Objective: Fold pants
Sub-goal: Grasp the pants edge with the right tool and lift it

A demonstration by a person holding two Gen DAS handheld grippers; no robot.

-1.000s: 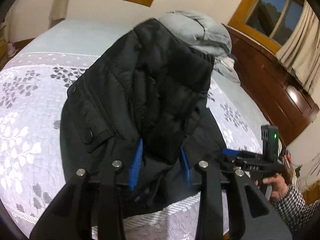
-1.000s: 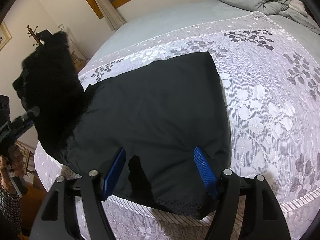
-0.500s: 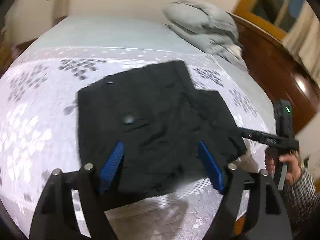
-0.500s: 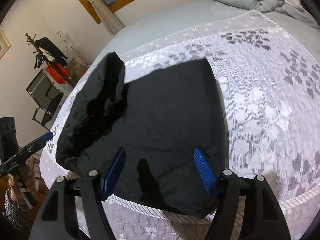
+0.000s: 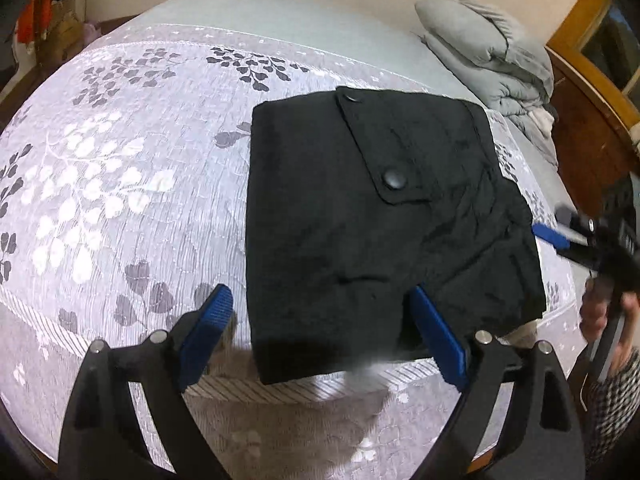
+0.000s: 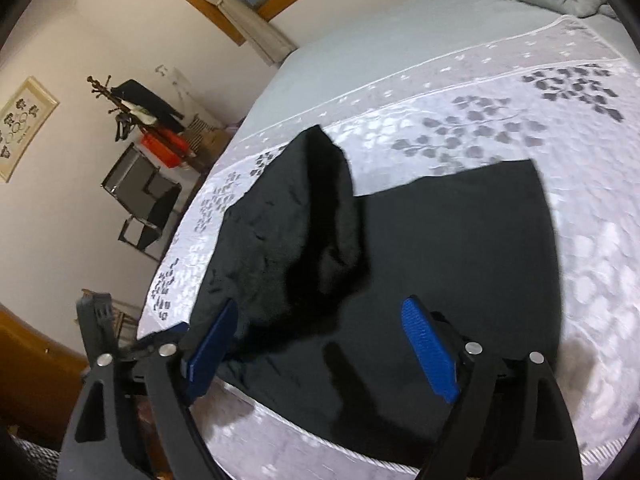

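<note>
The black pants (image 5: 372, 216) lie folded in a rough rectangle on the bed near its front edge, a flap pocket with a snap button (image 5: 394, 180) facing up. My left gripper (image 5: 324, 332) is open and empty just above the pants' near edge. My right gripper (image 6: 320, 344) is open and empty over the pants (image 6: 440, 248); in the right wrist view a folded-over layer (image 6: 304, 220) lies rumpled on the left part. The right gripper also shows at the right edge of the left wrist view (image 5: 560, 240).
The bed has a white bedspread with a leaf pattern (image 5: 120, 184). A grey duvet (image 5: 492, 56) is heaped at the head by the wooden headboard (image 5: 592, 132). A coat rack (image 6: 132, 108) and a folding chair (image 6: 140, 196) stand beyond the bed.
My left gripper opened and let go of the lifted pants part, which dropped flat onto the rest. Both grippers have drawn back a little toward the bed edge.
</note>
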